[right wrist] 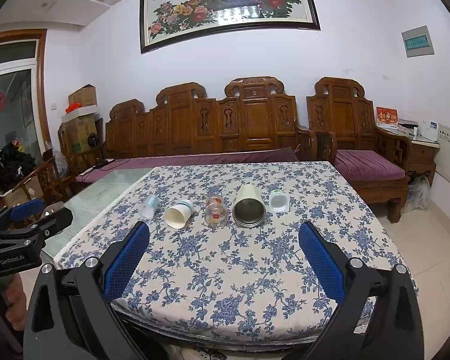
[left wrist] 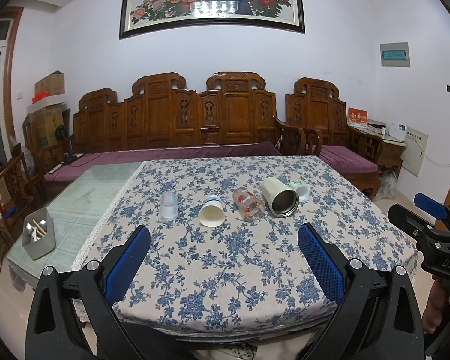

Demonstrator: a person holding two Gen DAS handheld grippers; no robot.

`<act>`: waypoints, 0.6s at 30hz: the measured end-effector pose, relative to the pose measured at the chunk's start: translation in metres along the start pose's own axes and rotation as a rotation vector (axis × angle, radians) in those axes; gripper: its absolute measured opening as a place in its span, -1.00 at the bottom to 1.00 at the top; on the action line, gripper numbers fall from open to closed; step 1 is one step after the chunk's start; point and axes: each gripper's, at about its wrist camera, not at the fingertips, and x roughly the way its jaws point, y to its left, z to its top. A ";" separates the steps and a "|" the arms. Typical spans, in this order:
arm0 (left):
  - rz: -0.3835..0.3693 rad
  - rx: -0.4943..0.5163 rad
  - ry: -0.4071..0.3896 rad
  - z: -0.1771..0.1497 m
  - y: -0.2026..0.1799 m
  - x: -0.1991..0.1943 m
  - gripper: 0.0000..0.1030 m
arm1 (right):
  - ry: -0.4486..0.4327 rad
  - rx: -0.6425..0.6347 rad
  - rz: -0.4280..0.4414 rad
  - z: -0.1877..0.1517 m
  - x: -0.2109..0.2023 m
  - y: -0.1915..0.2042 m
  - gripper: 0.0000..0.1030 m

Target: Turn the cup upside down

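Observation:
Several cups lie on their sides in a row on the blue-flowered tablecloth (left wrist: 240, 270), mouths toward me: a clear plastic cup (left wrist: 169, 206) (right wrist: 149, 205), a white paper cup (left wrist: 212, 211) (right wrist: 178, 213), a flowered glass (left wrist: 248, 204) (right wrist: 215, 211), a cream steel-lined tumbler (left wrist: 279, 197) (right wrist: 249, 208) and a small white cup (left wrist: 299, 190) (right wrist: 278, 200). My left gripper (left wrist: 224, 237) is open and empty, well in front of the row. My right gripper (right wrist: 224, 237) is open and empty too, equally far back.
A grey holder with spoons and chopsticks (left wrist: 39, 238) stands on the bare glass table part (left wrist: 84, 201) at left. A carved wooden sofa (left wrist: 195, 123) and armchair (right wrist: 360, 138) stand behind the table. The right gripper shows in the left wrist view (left wrist: 429, 225).

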 end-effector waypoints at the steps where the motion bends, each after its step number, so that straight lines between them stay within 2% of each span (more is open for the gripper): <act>1: -0.001 0.001 0.000 0.000 0.000 0.000 0.84 | -0.001 0.000 0.001 0.000 0.000 0.000 0.95; 12: -0.007 0.004 -0.005 0.000 -0.002 0.000 0.84 | 0.000 0.006 0.003 -0.004 0.002 0.002 0.95; 18: -0.014 -0.002 0.026 -0.003 0.002 0.008 0.84 | 0.011 0.019 0.002 -0.007 0.007 -0.005 0.95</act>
